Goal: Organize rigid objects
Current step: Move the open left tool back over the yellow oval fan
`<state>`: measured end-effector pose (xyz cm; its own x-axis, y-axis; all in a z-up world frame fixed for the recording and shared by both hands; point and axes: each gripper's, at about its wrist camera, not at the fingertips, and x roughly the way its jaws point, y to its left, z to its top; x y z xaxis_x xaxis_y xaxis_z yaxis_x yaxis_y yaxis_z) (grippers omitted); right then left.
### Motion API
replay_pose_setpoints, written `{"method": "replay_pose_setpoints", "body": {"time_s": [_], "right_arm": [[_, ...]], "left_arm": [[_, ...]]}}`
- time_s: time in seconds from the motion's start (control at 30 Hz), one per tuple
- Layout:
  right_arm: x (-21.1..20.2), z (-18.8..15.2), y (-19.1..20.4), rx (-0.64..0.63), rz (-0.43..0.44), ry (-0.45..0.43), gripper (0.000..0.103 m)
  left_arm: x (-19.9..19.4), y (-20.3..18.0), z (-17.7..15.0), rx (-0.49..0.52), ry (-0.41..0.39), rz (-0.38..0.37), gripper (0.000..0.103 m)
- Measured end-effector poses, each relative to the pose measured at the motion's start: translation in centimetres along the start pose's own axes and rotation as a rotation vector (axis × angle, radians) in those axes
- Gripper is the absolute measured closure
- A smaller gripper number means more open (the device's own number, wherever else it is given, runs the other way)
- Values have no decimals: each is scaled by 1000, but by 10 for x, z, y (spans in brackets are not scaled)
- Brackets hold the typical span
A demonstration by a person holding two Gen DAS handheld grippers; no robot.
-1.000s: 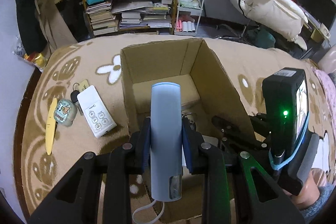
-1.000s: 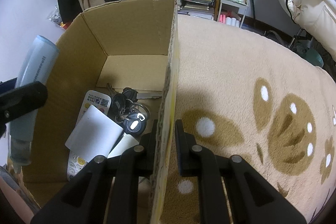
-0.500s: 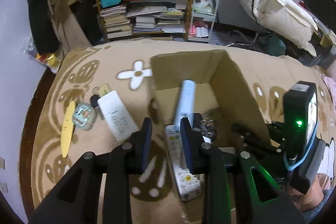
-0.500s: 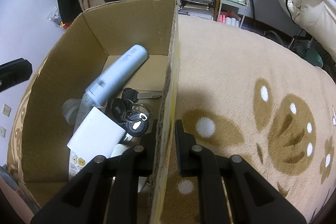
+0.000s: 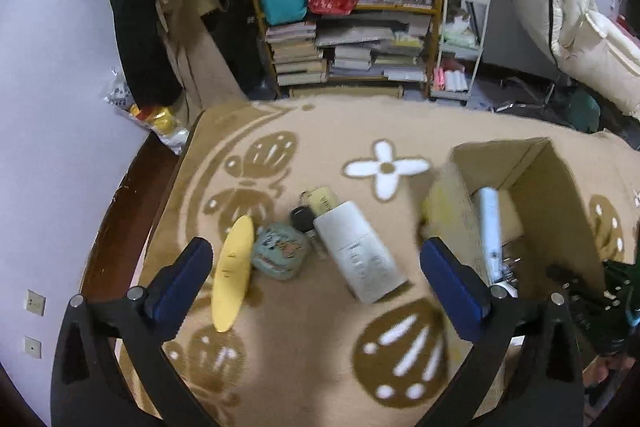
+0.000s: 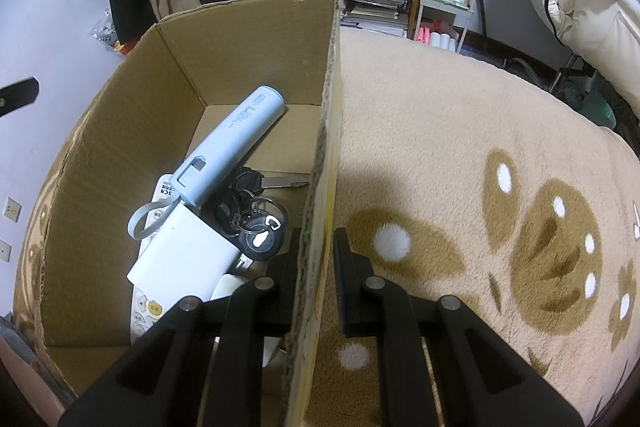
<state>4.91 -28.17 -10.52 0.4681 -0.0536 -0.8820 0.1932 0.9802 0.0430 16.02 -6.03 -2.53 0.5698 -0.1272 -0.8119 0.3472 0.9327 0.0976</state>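
The left gripper (image 5: 316, 279) stood wide open and empty over the white remote (image 5: 359, 252), which lay slantwise between its fingers on the blanket, while the right gripper (image 6: 316, 255) clamped the box (image 6: 320, 163) wall.

Left black two-finger gripper (image 5: 316, 279) with blue pads (image 5: 182, 281), jaws spread wide apart, empty, nothing between them, tilted downward. One blue-padded finger at lower left of the left wrist view, the other at lower right. Right black two-finger gripper (image 6: 316, 267) with jaws drawn close together, pinching a thin upright cardboard wall (image 6: 326, 147), one finger on each face of it. Right gripper's black fingers (image 6: 352, 279) angled forward and slightly down, reaching in from the bottom edge of its own view. Part of the right gripper's dark body visible at the far right edge of the left wrist view.
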Motion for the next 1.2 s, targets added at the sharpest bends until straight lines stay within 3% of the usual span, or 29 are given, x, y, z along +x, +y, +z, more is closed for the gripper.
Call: {"method": "replay_pose_setpoints", "body": {"time_s": [0.27, 0.4, 0.53, 0.8, 1.03, 1.2], "right_arm": [[0, 0, 0, 2, -1, 0, 90], [0, 0, -1, 4, -1, 0, 90], [0, 0, -2, 2, -1, 0, 90], [0, 0, -1, 2, -2, 0, 90], [0, 0, -1, 3, -1, 0, 90], [1, 0, -1, 3, -1, 0, 90]], "left_arm": [[51, 40, -19, -13, 97, -12, 1], [82, 59, -32, -36, 141, 27, 1], [107, 70, -42, -32, 168, 0, 1], [133, 89, -50, -151, 185, -87, 0], [143, 87, -55, -58, 238, -68, 1], [147, 98, -56, -82, 259, -85, 1]]}}
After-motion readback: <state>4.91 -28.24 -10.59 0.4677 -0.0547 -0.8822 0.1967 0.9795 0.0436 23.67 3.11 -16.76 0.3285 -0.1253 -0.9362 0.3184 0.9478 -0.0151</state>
